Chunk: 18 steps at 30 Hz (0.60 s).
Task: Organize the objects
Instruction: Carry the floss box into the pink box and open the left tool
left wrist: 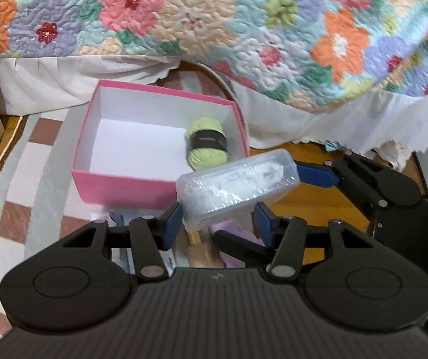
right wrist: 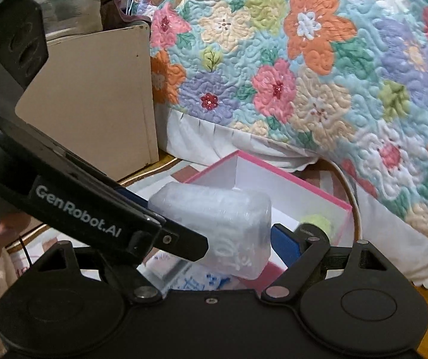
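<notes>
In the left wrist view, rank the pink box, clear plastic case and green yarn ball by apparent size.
1. pink box
2. clear plastic case, inflated by nearness to the camera
3. green yarn ball, lying inside the box

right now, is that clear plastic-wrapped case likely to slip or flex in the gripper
The clear case looks rigid with rounded corners, so it probably won't flex. Its glossy, crinkled wrap may be slippery against the right gripper pads. It sits tilted over the pink box, so it might pivot if the grip loosens.
</notes>
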{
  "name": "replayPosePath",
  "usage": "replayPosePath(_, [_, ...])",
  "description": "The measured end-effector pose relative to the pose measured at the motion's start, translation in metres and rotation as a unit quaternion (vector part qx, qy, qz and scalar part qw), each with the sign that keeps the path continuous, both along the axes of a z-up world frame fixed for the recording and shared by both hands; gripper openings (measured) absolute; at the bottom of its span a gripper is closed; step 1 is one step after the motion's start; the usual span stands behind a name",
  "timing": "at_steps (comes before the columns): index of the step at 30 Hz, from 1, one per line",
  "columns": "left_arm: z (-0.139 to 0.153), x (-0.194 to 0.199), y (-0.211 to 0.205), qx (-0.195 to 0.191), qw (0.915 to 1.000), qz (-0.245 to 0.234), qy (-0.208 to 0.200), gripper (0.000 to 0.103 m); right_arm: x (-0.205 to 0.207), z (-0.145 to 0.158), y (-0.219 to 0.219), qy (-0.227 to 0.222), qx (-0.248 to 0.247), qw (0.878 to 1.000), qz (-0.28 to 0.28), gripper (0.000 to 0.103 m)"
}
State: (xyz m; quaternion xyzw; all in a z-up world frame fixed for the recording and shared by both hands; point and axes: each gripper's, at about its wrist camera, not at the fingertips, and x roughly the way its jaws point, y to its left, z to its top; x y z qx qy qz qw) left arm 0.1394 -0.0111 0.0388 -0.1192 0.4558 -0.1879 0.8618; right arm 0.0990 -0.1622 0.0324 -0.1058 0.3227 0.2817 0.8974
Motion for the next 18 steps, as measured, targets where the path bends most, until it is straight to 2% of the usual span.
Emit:
replayPosePath(4, [-0.011,0.036,0.007,-0.002,0.9999,0.014,0.005,0.052,0.035,-0.002,0.008,0.010,-0.008,1.000,0.000,0.087])
replayPosePath(9, [-0.039,0.084,0.012,-0.021,0.9988,0.032,0.031,0.052,0.084,-0.020,0.010,0.027,-0.016,0.999,-0.009,0.085])
replayPosePath(14, [-0.070,0.129,0.006,-0.018,0.9977,0.031,0.057,0.052,0.129,-0.051,0.000,0.061,0.002,0.998,-0.032,0.085])
replayPosePath(18, [-0.103,0.165,-0.002,-0.025,0.9942,0.034,0.099,0.052,0.162,-0.083,-0.009,0.099,0.011,0.994,-0.048,0.085])
